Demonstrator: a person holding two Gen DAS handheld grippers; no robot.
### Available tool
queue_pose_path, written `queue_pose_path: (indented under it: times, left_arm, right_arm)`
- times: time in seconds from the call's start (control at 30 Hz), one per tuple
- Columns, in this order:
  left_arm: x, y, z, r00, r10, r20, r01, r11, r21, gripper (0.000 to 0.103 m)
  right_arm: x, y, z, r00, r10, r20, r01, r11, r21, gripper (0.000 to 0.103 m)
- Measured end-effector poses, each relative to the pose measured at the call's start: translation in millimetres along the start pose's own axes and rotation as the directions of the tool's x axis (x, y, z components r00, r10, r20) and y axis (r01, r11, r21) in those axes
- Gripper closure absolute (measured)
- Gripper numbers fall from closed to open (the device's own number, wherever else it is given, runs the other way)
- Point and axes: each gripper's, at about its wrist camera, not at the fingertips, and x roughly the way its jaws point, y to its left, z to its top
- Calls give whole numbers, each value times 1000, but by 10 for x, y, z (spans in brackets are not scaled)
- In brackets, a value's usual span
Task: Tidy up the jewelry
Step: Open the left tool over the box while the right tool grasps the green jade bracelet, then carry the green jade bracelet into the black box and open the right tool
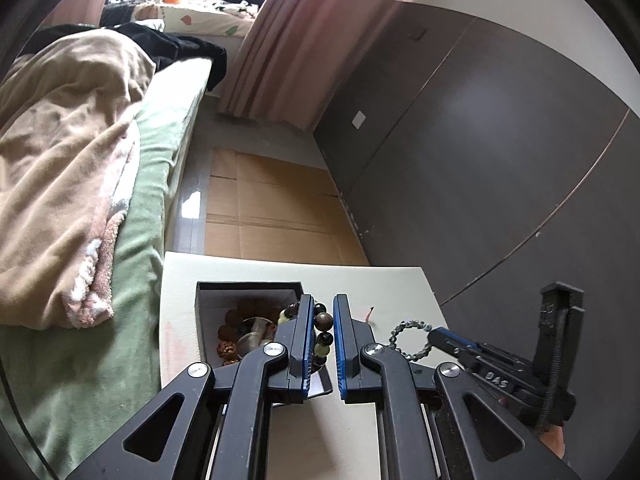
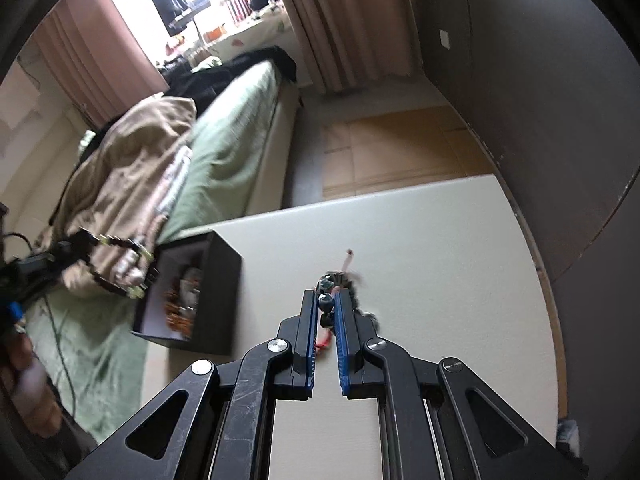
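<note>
My left gripper (image 1: 322,312) is shut on a bracelet of dark brown and pale green beads (image 1: 323,322), held above the open black jewelry box (image 1: 248,286), which holds several brown bead pieces. In the right wrist view that bracelet (image 2: 116,264) hangs as a loop at the far left, beside the box (image 2: 224,280). My right gripper (image 2: 328,304) is shut on a grey-green bead bracelet with a red cord (image 2: 340,280), just above the white table (image 2: 400,232). In the left wrist view this bracelet (image 1: 410,340) hangs as a ring from the right gripper (image 1: 434,336).
The white table (image 1: 392,292) stands beside a bed with a green sheet (image 1: 148,184) and a tan blanket (image 1: 68,140). A dark wardrobe wall (image 1: 500,140) is on the right. Flattened cardboard (image 1: 272,212) lies on the floor beyond the table.
</note>
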Motion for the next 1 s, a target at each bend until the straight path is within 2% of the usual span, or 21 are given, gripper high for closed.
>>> queue_pose_path:
  times: [0.27, 0.33, 0.4, 0.43, 0.47, 0.53, 0.63, 1.0]
  left_arm:
    - [218, 63, -55, 997, 6, -78, -5, 1000, 15, 93]
    - [298, 129, -65, 992, 0, -128, 0, 1000, 0, 92]
    - [313, 233, -59, 990, 16, -140, -20, 999, -31, 88]
    - [299, 284, -49, 990, 31, -136, -37, 998, -41, 72]
    - [275, 323, -38, 991, 38, -128, -45, 998, -49, 45]
    - [187, 391, -6, 995, 31, -93, -37, 997, -65, 14]
    - [58, 429, 36, 998, 37, -50, -40, 997, -65, 13]
    - [-97, 631, 107, 998, 59, -15, -61, 993, -104, 13]
  right_arm:
    - [91, 333, 82, 998, 60, 25, -59, 998, -20, 93]
    - [93, 384, 83, 997, 75, 29, -74, 997, -26, 93]
    - [97, 455, 94, 995, 89, 34, -88, 996, -35, 93]
    - [98, 498, 99, 994, 101, 37, -99, 994, -37, 93]
    - [100, 537, 104, 993, 114, 40, -112, 993, -40, 93]
    - [91, 605, 109, 988, 147, 44, -145, 988, -46, 93]
    - [72, 730, 115, 980, 190, 53, -186, 980, -64, 93]
    - [240, 1237, 113, 946, 322, 23, -319, 943, -95, 93]
